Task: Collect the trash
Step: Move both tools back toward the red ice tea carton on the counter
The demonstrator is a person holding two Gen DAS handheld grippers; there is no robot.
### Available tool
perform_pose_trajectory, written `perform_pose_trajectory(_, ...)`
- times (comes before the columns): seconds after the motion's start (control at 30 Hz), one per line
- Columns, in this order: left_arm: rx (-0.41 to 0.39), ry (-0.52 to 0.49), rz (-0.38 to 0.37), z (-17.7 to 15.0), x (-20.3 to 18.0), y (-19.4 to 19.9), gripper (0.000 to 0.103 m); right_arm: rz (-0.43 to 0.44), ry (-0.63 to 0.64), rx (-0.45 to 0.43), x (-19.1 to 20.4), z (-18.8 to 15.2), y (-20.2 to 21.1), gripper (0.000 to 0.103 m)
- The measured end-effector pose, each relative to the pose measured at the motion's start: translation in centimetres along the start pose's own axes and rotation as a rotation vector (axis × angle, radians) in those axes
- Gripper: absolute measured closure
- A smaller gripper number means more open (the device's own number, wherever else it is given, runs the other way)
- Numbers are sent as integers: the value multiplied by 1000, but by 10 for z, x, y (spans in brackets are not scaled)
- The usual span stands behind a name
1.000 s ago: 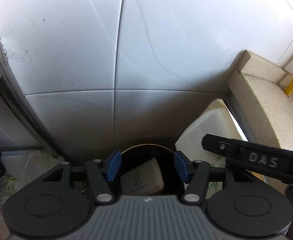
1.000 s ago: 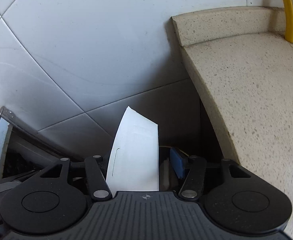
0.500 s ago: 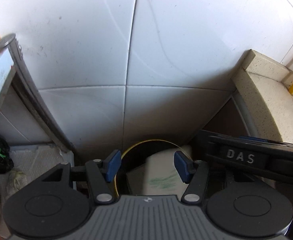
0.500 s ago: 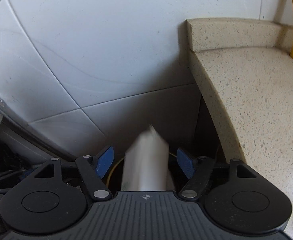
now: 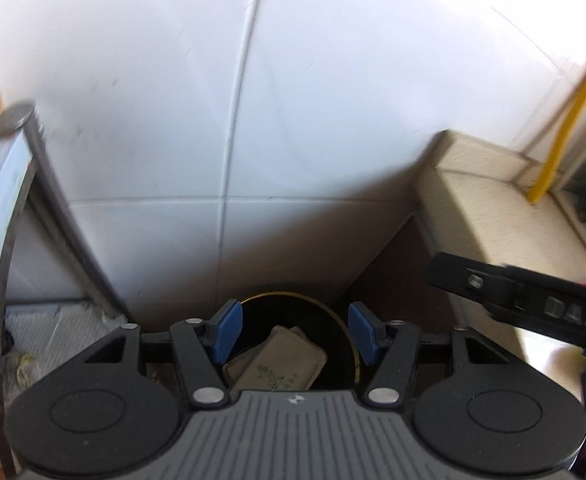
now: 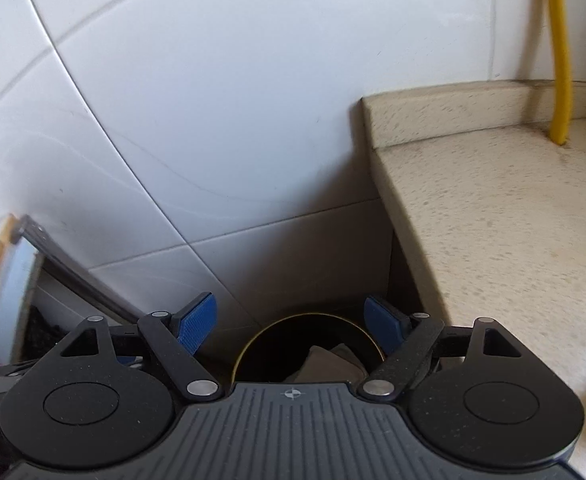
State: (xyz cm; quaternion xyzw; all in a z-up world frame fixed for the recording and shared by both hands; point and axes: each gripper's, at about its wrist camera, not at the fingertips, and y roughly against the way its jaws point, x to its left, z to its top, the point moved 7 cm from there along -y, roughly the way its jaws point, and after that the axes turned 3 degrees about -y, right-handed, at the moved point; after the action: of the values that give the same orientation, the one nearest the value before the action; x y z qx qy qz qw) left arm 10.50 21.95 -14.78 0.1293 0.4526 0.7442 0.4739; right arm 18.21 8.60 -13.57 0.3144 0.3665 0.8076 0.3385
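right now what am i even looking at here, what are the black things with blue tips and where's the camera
These are two handheld grippers; a person holds one in each hand. Each carries a fisheye camera looking forward along its two fingers, so one picture comes from the left gripper and one from the right gripper. The blue tips are finger pads. Both grippers are open and hold nothing. Below them stands a round black trash bin with crumpled packets inside, against a white tiled wall. Beside it is a speckled stone counter with a yellow pipe. The black bar marked DAS is probably the right gripper, seen from the side.
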Motion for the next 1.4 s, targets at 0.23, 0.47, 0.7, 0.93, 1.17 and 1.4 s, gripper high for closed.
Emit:
perform_pose_trajectory(0.23,-49,-101,-123,14,-48,21,44,-35,-99,-116,-34,3,67,16)
perform_pose_trajectory(0.47,-44,-237,-260,14,-116,29,41,-144,-212,-220,-92,-13,135,15)
perform_pose_trajectory(0.7,-22,-351,-349,3,-180,31,39,-288,-289,-258,-154,-42,185,13)
perform_pose_trajectory(0.93,-14,-446,-397,-1,-238,28,39,-342,-361,-265,-198,-65,204,12)
perform_pose_trajectory(1.17,-58,-583,-437,7,-295,27,32,-324,-458,-309,-232,-82,222,11)
perform_pose_trajectory(1.4,-41,-734,-490,9,-343,8,31,-326,-525,-340,-260,-89,228,10)
